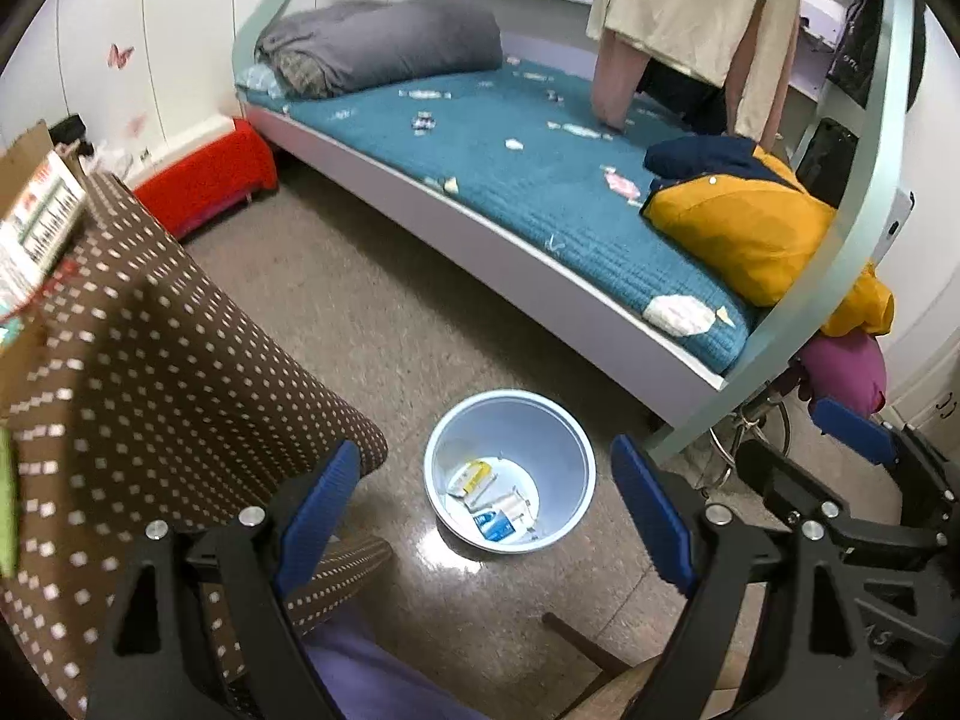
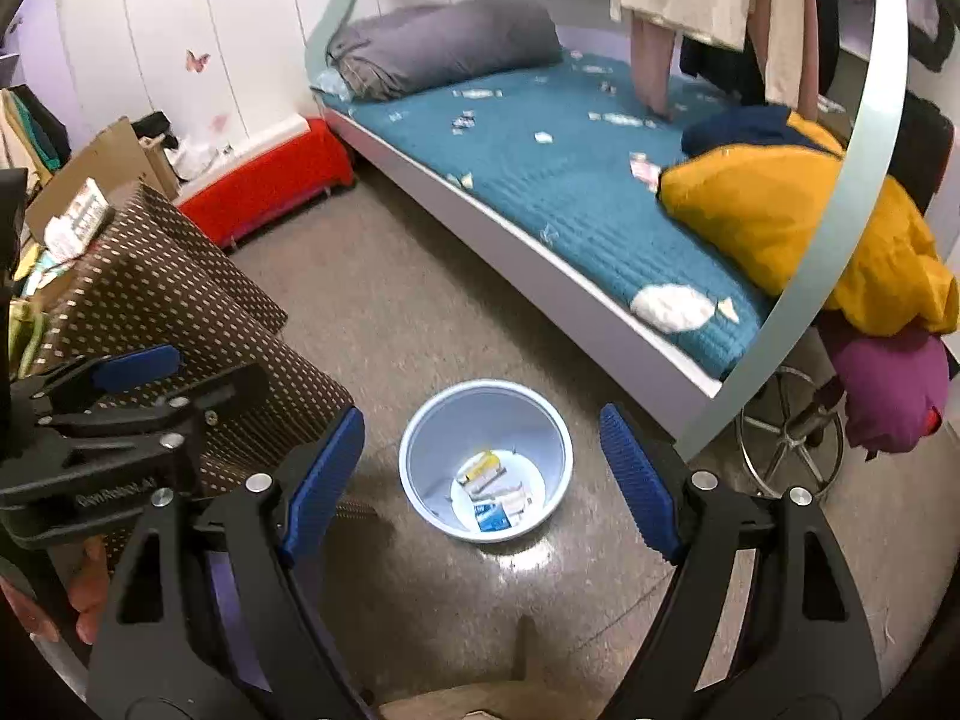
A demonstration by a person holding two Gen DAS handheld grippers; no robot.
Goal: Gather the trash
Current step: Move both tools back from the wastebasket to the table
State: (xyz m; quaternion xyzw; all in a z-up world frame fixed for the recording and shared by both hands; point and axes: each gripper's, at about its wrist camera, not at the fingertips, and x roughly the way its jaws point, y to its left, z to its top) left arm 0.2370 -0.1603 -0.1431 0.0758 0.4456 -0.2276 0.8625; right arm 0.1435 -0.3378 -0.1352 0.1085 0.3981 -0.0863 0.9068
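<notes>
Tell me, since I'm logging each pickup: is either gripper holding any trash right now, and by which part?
Nothing is held. The left gripper and right gripper are both open and empty above the blue bin; wrappers already lie inside it.

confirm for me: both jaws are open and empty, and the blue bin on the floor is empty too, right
Not quite. The blue bin is not empty: several wrappers lie at its bottom, clear in the left wrist view. The left gripper and right gripper are indeed open and empty.
</notes>
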